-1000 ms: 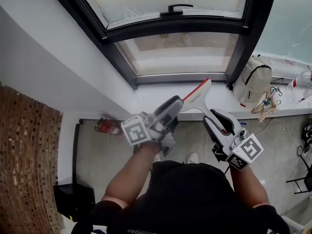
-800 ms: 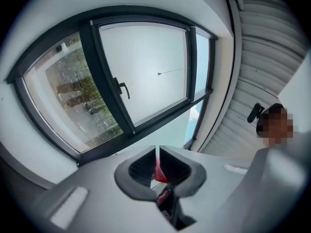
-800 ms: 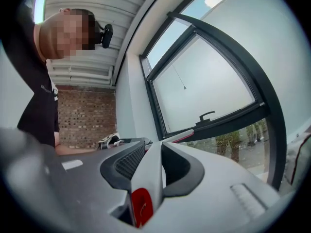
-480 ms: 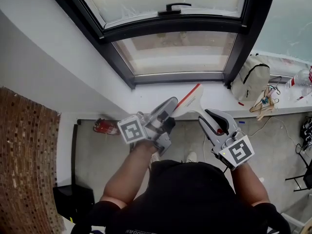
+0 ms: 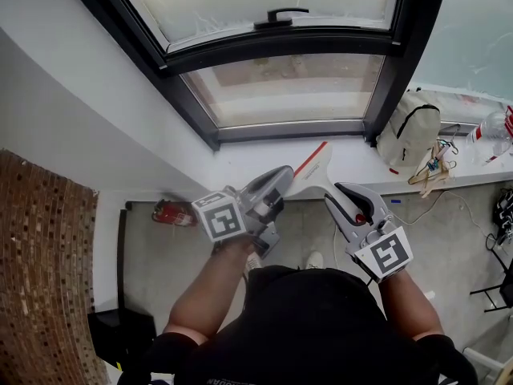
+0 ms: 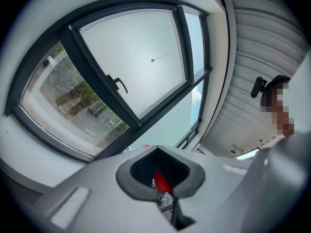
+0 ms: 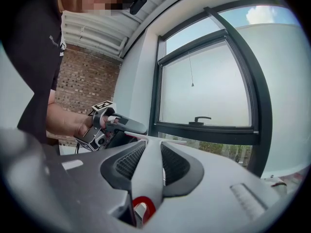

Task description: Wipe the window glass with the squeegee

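Note:
The squeegee (image 5: 314, 165) is white with a red blade edge and slants up over the white sill (image 5: 240, 163). My right gripper (image 5: 342, 196) is shut on its handle (image 7: 147, 174), whose red loop shows low between the jaws. My left gripper (image 5: 278, 180) is just left of the squeegee head, jaws shut, with only a red sliver (image 6: 162, 181) showing through the gap between the pads. The window glass (image 5: 292, 89) lies beyond in a black frame, with a handle (image 5: 280, 13) on the upper pane. The right gripper view shows the left gripper (image 7: 127, 126) near the blade.
A beige backpack (image 5: 412, 137), hangers (image 5: 437, 168) and a bottle (image 5: 494, 126) sit on the sill to the right. Below left, a red extinguisher (image 5: 171, 212) lies on the floor. A brick wall (image 5: 40, 255) stands at the left.
The right gripper has moved the squeegee left and slightly down, toward the left gripper. The left gripper has drifted a little left. Both stay shut.

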Available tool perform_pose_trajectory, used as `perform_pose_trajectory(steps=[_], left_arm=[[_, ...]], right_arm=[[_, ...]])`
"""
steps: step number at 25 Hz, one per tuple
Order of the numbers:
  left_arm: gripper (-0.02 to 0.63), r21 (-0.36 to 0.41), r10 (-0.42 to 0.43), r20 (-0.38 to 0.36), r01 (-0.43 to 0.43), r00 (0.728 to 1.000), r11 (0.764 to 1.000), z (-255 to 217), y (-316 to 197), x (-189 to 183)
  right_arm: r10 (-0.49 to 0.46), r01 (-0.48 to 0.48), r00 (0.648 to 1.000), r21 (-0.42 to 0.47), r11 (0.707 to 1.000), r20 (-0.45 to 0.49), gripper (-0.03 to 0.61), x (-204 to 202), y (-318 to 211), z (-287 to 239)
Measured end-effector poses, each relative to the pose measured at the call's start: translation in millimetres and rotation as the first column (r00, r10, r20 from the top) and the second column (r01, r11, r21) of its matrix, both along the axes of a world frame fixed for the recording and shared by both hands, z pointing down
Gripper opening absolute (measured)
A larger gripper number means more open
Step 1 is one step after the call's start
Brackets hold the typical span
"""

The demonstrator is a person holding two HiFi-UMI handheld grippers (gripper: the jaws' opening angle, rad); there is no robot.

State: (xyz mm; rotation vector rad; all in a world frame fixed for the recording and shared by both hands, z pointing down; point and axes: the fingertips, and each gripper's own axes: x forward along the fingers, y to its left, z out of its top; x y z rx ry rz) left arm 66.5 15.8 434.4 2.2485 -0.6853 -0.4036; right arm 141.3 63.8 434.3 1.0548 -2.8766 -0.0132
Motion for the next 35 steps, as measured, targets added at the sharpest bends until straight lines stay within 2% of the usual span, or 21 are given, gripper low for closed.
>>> perform_pose_trajectory(steps=[7, 9, 11, 14, 16, 18, 20, 26, 33, 35], left_arm=[[0.000, 0.068, 0.033, 0.043, -0.036, 0.999, 0.997, -4.3, 3.3, 3.2], [0.000, 0.127, -0.002, 0.083, -0.009, 0.997, 0.992, -9.1, 1.1, -2.7], [0.000, 0.184, -0.083, 0.144, 0.055, 0.986, 0.981, -10.8, -2.5, -16.2], [0.000, 0.249, -0.179, 0.258, 0.114, 0.949, 0.962, -6.3, -1.3, -34.2], [0.000, 0.274, -0.211, 0.369, 0.111, 0.905, 0.955, 4.9, 3.3, -40.5], [0.000, 0.281, -0.225, 0.479, 0.095, 0.848, 0.955, 20.0, 7.3, -44.0], [0.000, 0.285, -0.228, 0.535, 0.081, 0.813, 0.955, 30.8, 9.8, -45.8], [0.000, 0.326, -0.276, 0.549, 0.101, 0.789, 0.940, 25.0, 10.0, -47.9], [0.000, 0.447, -0.338, 0.543, 0.076, 0.769, 0.891, -20.3, -11.9, -39.5], [0.000, 0.464, -0.343, 0.554, 0.061, 0.759, 0.884, -27.8, -23.6, -41.2]], right_arm=[[-0.008, 0.008, 1.000, -0.016, 1.000, 0.016, 0.124, 0.3, 3.3, -1.5], [0.001, 0.001, 0.999, -0.028, 1.000, 0.046, 0.124, 2.9, 3.4, -4.6], [0.041, -0.038, 0.996, -0.049, 0.998, 0.075, 0.124, 14.8, -0.1, -6.2], [0.127, -0.116, 0.986, -0.104, 0.988, 0.107, 0.124, 45.1, -13.7, -2.4], [0.165, -0.153, 0.981, -0.111, 0.982, 0.102, 0.124, 62.1, -23.1, 1.4], [0.185, -0.174, 0.979, -0.110, 0.978, 0.090, 0.124, 69.9, -28.5, 2.2], [0.191, -0.181, 0.977, -0.108, 0.977, 0.090, 0.124, 71.5, -30.6, 1.9], [0.197, -0.187, 0.976, -0.108, 0.976, 0.095, 0.124, 72.0, -30.1, -0.2], [0.246, -0.241, 0.963, -0.060, 0.969, 0.112, 0.124, 82.4, -65.8, -15.4], [0.276, -0.271, 0.954, -0.053, 0.961, 0.121, 0.124, 83.5, -81.5, -23.0]])
